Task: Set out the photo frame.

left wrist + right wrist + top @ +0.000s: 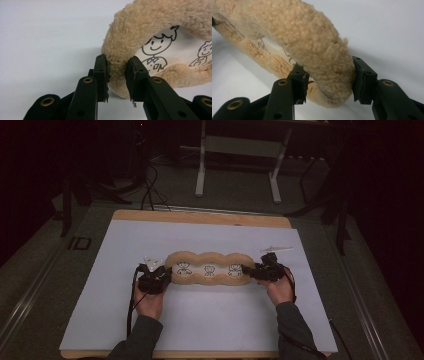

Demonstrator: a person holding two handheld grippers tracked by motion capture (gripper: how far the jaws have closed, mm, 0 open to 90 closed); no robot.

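Observation:
A tan fleece frame (209, 255) with three lobes lies lengthwise on the white sheet (200, 320). Each lobe has a white window with a drawn cartoon figure (184, 268). My left gripper (167, 274) is shut on the frame's left end. In the left gripper view its jaws (117, 75) pinch the fleece rim (150, 20), one jaw outside and one inside the window. My right gripper (246, 270) is shut on the right end. In the right gripper view its jaws (328, 80) clamp the thick rim (307, 32) from both sides.
The white sheet covers most of a wooden table (200, 216), whose edge shows at the back. Beyond the table stand the legs of a metal stand (201, 170) and some cables (150, 190) on a dark floor. Both of the person's forearms come in from the bottom.

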